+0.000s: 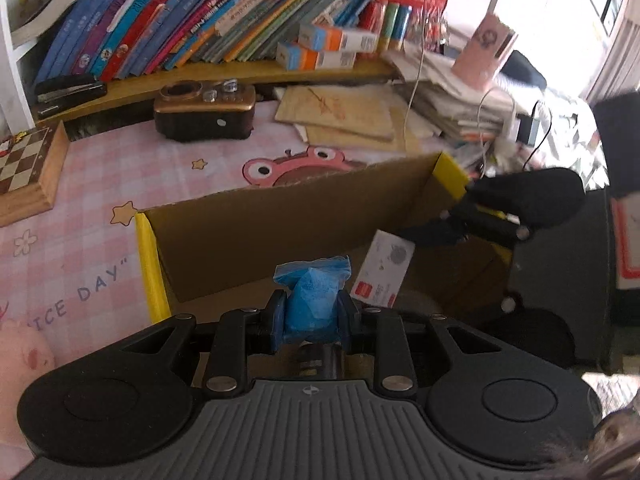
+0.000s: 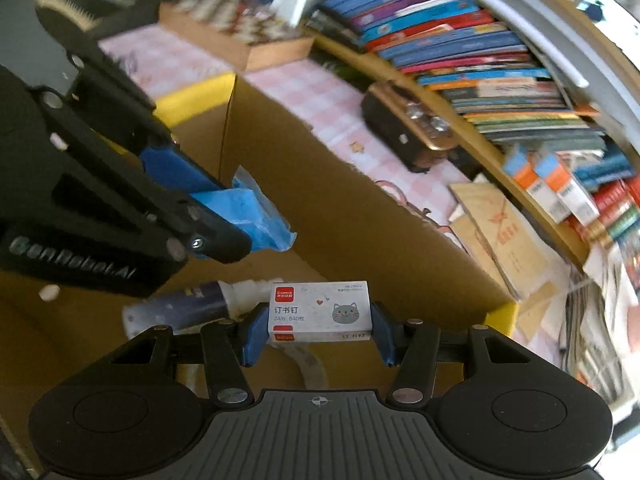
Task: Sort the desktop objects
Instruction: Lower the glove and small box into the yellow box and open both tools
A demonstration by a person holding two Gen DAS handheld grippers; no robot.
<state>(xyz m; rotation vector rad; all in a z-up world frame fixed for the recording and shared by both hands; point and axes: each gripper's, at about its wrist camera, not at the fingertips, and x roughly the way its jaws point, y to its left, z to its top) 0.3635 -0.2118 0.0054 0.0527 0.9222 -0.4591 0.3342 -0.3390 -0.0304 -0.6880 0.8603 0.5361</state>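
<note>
My left gripper (image 1: 311,312) is shut on a blue plastic packet (image 1: 314,294) and holds it over the open cardboard box (image 1: 280,216). The packet (image 2: 256,210) and left gripper (image 2: 224,220) also show in the right wrist view. My right gripper (image 2: 320,322) is shut on a small white staple box with a cat picture (image 2: 320,312), held above the same cardboard box (image 2: 340,208). The staple box (image 1: 382,270) and right gripper (image 1: 440,224) show in the left wrist view, over the box's right side. A dark tube with a white cap (image 2: 192,306) lies inside the box.
A brown radio (image 1: 205,110) stands on the pink checked desk mat (image 1: 100,184). A chessboard (image 1: 28,168) lies at the left. Books (image 1: 200,16) fill the shelf behind. Orange cartons (image 1: 320,50), a stapler (image 1: 70,90) and a paper pile (image 1: 448,96) crowd the back.
</note>
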